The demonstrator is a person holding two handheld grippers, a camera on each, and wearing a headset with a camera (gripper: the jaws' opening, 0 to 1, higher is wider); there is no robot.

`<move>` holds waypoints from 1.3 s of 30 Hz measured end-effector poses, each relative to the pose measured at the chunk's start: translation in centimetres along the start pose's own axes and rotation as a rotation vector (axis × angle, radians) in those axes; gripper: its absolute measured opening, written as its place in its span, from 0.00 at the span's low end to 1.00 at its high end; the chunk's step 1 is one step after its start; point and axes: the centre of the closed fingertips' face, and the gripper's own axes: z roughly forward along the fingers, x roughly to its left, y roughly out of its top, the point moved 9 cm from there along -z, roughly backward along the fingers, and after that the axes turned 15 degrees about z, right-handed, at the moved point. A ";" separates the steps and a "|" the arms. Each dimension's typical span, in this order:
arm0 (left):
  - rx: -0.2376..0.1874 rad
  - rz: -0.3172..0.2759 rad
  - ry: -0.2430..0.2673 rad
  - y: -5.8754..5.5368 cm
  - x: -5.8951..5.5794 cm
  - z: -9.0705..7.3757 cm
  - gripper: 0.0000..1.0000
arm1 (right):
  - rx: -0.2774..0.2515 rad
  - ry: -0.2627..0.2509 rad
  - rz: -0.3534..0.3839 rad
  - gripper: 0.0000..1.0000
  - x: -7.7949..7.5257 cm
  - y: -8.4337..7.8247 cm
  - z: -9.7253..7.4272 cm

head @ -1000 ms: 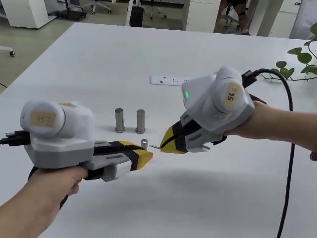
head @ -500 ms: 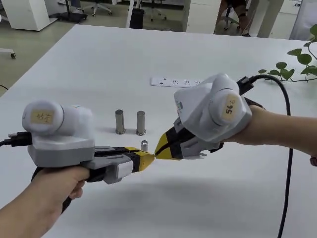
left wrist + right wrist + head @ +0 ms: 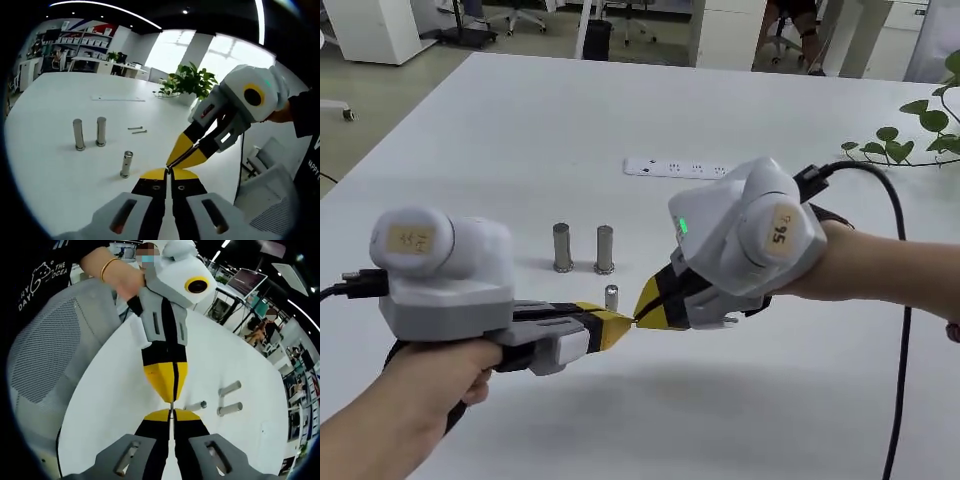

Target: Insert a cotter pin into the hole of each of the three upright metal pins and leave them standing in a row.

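Just above the bench (image 3: pixel 500 130), by the front metal pin (image 3: pixel 611 296), my left gripper (image 3: pixel 623 321) and right gripper (image 3: pixel 642 310) touch tips. Both sets of fingers are closed; the right ones pinch a thin cotter pin (image 3: pixel 171 410), maybe to hand it over.

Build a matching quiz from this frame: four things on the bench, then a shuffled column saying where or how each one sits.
Things:
1. lone metal pin
2. pair of metal pins
3. loose cotter pins
4. power strip

Places and states:
A. lying flat on the table, past the metal pins
B. white and flat, farthest across the table
C. upright and alone, nearest the person
D. upright, side by side

Pairs: 1-C; 2-D; 3-A; 4-B
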 end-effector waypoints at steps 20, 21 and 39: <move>-0.022 0.156 -0.019 0.2 -0.1 -0.2 0.00 | -0.059 -0.019 0.111 0.00 0.3 -0.8 -0.3; -0.021 0.157 -0.022 0.2 -0.1 -0.3 0.00 | -0.064 -0.020 0.120 0.00 0.3 -0.8 -0.3; -0.018 0.385 -0.086 -0.4 -0.2 -0.6 0.00 | -0.215 0.157 0.561 0.10 0.2 -2.1 -0.6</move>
